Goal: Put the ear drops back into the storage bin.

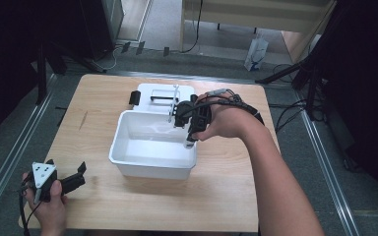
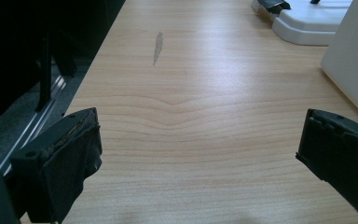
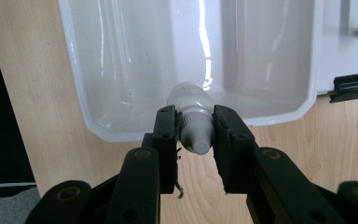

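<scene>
Wooden table [image 1: 226, 196]; right gripper [image 3: 196, 135] fingers clamp small bottle [image 3: 193, 112].

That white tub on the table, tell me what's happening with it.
A person's right gripper is shut on a small translucent plastic bottle with a grey cap, holding it over the near right rim of the open white plastic tub, which looks empty. The tub's white lid lies behind it. The left gripper rests open at the light wooden table's near left corner.
</scene>
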A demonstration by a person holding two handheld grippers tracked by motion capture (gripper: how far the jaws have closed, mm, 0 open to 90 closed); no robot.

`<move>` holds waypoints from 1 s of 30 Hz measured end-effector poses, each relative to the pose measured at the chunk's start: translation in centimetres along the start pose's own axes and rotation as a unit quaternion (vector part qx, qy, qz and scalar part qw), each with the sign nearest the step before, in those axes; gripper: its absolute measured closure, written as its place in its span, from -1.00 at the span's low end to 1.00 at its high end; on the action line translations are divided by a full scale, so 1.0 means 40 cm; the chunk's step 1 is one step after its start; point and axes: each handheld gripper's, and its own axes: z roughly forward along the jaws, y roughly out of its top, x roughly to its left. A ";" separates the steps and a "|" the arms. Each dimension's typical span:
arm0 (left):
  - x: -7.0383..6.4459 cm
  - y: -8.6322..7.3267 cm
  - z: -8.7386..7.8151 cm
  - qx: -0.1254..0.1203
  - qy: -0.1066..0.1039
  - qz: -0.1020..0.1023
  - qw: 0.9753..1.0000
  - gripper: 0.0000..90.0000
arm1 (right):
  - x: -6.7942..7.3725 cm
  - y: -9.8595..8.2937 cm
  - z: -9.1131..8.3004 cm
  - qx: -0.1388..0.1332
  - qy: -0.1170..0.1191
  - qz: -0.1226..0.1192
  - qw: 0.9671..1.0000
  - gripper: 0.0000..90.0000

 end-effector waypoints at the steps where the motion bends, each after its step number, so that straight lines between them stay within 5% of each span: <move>1: 0.000 0.000 0.000 0.000 0.000 0.000 1.000 -0.99 | 0.000 0.000 0.000 0.000 0.000 0.000 1.000 0.60; 30: 0.000 -0.001 -0.001 -0.002 -0.001 -0.002 1.000 -0.99 | -0.007 0.012 0.134 0.025 0.020 -0.002 0.999 0.60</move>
